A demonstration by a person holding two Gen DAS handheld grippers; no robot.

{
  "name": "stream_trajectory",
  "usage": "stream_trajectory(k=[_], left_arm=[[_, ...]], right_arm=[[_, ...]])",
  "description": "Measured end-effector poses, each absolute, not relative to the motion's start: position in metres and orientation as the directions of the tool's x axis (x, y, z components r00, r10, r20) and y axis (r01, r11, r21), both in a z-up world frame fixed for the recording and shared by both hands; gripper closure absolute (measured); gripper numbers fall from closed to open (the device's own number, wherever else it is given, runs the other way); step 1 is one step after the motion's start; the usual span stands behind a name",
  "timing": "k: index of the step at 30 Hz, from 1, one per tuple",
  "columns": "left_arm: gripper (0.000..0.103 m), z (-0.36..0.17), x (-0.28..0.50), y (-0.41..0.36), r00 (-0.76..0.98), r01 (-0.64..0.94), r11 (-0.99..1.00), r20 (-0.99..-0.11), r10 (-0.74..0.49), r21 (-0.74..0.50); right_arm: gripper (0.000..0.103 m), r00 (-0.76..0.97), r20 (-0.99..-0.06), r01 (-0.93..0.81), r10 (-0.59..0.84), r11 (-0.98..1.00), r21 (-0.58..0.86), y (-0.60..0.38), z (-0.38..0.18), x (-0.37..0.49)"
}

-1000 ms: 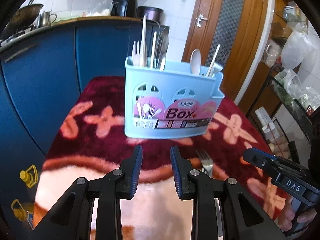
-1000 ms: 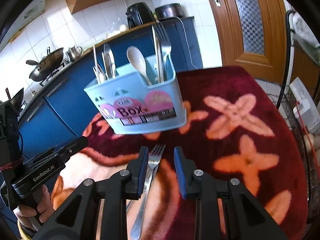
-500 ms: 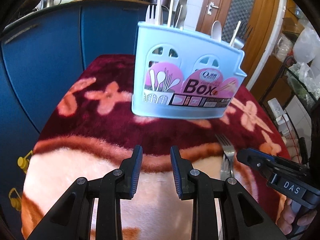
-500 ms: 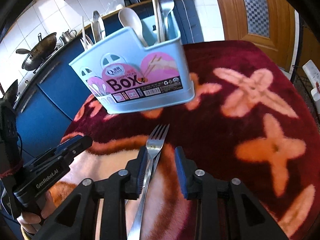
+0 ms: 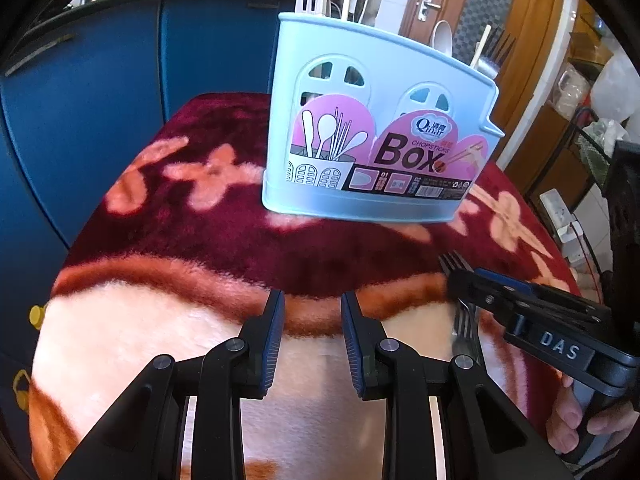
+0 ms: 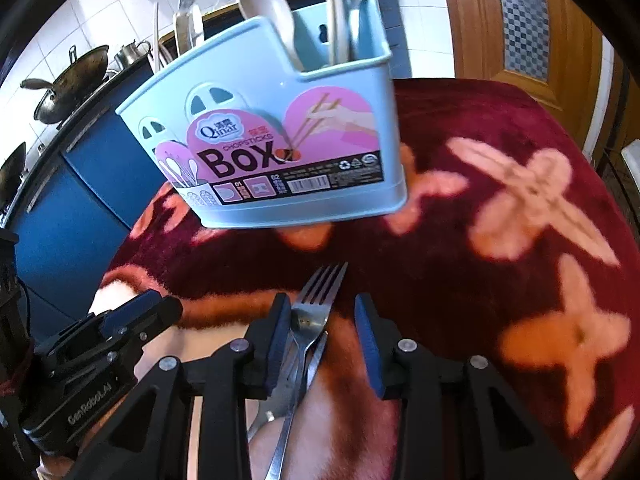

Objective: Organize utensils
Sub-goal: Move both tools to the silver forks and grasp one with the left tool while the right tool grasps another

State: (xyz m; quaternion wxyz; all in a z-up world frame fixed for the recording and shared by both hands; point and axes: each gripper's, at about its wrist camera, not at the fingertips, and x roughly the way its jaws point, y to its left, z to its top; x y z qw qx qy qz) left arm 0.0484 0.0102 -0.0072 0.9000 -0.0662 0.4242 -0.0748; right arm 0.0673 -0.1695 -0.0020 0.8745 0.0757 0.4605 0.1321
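A light blue utensil box [image 5: 380,128] [image 6: 280,152] stands on the red flowered tablecloth [image 5: 180,240], holding spoons, forks and chopsticks. In front of it a steel fork [image 6: 316,304] lies flat on the cloth, crossing a second utensil [image 6: 280,400] beneath it. My right gripper [image 6: 322,320] hangs low over the fork; its jaws are opening, the fork lies between them close to the left pad, and neither pad presses it. My left gripper [image 5: 312,320] is open over bare cloth with nothing between its fingers. The fork [image 5: 450,264] shows partly behind the right gripper [image 5: 520,300].
Blue kitchen cabinets [image 5: 100,80] run behind and left of the table, with a wok [image 6: 68,88] and kettle on the counter. A wooden door [image 6: 520,20] and a wire rack [image 5: 592,152] stand to the right. The table edge falls off at the left.
Both grippers have come down and closer to the cloth, so the box looks larger. The right jaws have widened and now straddle the fork's neck.
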Motion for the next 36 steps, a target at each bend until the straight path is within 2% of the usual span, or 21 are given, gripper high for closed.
stream_trajectory(k=[2, 11, 16, 26, 36], left_arm=[[0.074, -0.008, 0.048, 0.01, 0.629, 0.081, 0.98, -0.753, -0.193, -0.184], [0.074, -0.006, 0.044, 0.008, 0.629, 0.092, 0.978, -0.751, -0.201, -0.185], [0.074, -0.004, 0.041, -0.001, 0.616, 0.123, 0.973, -0.754, -0.23, -0.197], [0.074, -0.006, 0.036, -0.033, 0.525, 0.23, 0.937, -0.777, -0.347, -0.263], [0.074, -0.006, 0.021, -0.054, 0.446, 0.308, 0.918, -0.814, -0.372, -0.251]], right_arm=[[0.074, 0.547, -0.778, -0.168, 0.307, 0.952, 0.258, -0.169, -0.002, 0.069], [0.078, 0.57, -0.735, -0.168, 0.367, 0.928, 0.334, -0.183, 0.003, 0.061], [0.078, 0.597, -0.718, -0.159, 0.357, 0.93, 0.33, -0.196, 0.012, 0.053], [0.078, 0.584, -0.765, -0.094, 0.272, 0.958, 0.27, -0.228, 0.004, 0.04], [0.077, 0.566, -0.783, -0.075, 0.256, 0.963, 0.26, -0.242, 0.003, 0.028]])
